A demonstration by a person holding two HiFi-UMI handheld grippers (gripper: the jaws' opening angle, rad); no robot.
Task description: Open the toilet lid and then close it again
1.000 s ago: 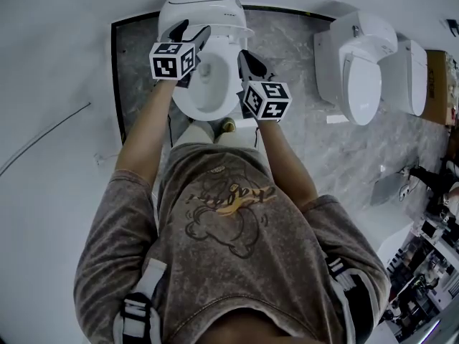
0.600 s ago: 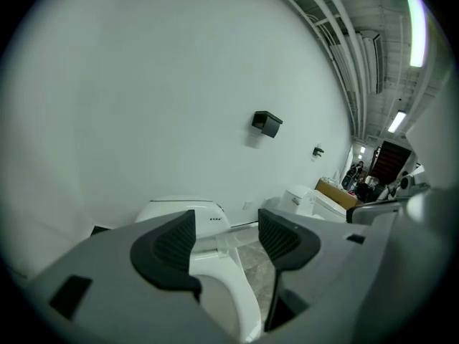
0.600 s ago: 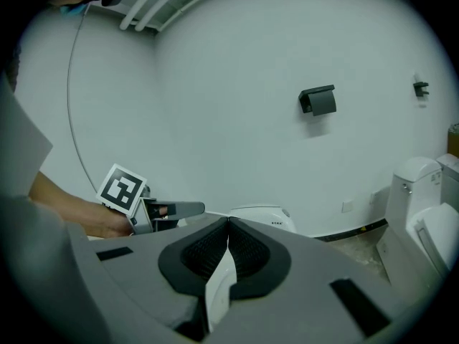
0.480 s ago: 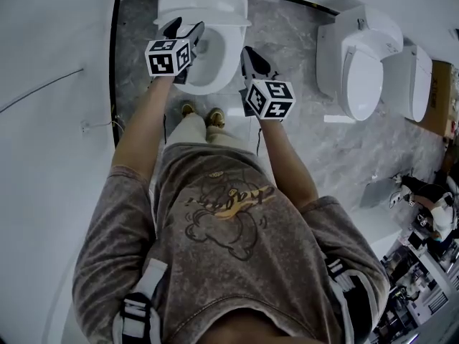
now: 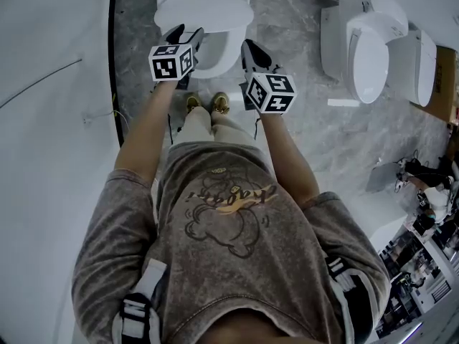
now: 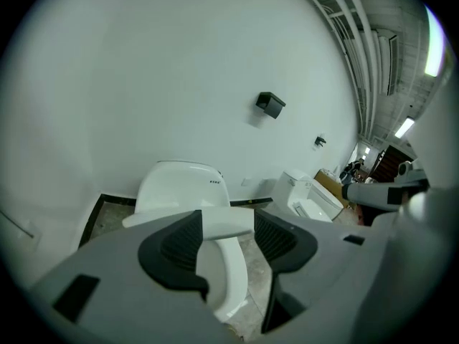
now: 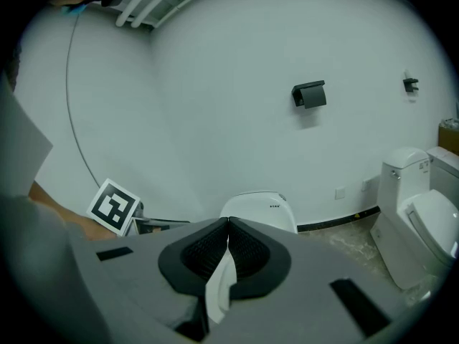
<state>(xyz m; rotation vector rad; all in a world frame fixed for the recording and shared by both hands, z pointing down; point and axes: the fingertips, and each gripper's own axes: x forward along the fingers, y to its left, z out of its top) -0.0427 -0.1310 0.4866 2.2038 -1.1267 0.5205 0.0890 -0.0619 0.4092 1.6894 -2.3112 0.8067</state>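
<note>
White toilets [image 5: 203,13] [image 5: 369,45] [image 5: 419,59], three; left tongs [image 5: 188,31], right tongs [image 5: 249,47]

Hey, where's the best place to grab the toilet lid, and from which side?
Take the lid by its front edge, coming from the front, over the bowl. It hangs partly lowered, hinged at the back, so that thin free edge sticks out toward you with room above and below to pinch it.

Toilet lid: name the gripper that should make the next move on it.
Probably left. The left gripper has its jaws apart with the lid's edge between them, and they have just been closing. The right gripper is shut and off the lid.
</note>
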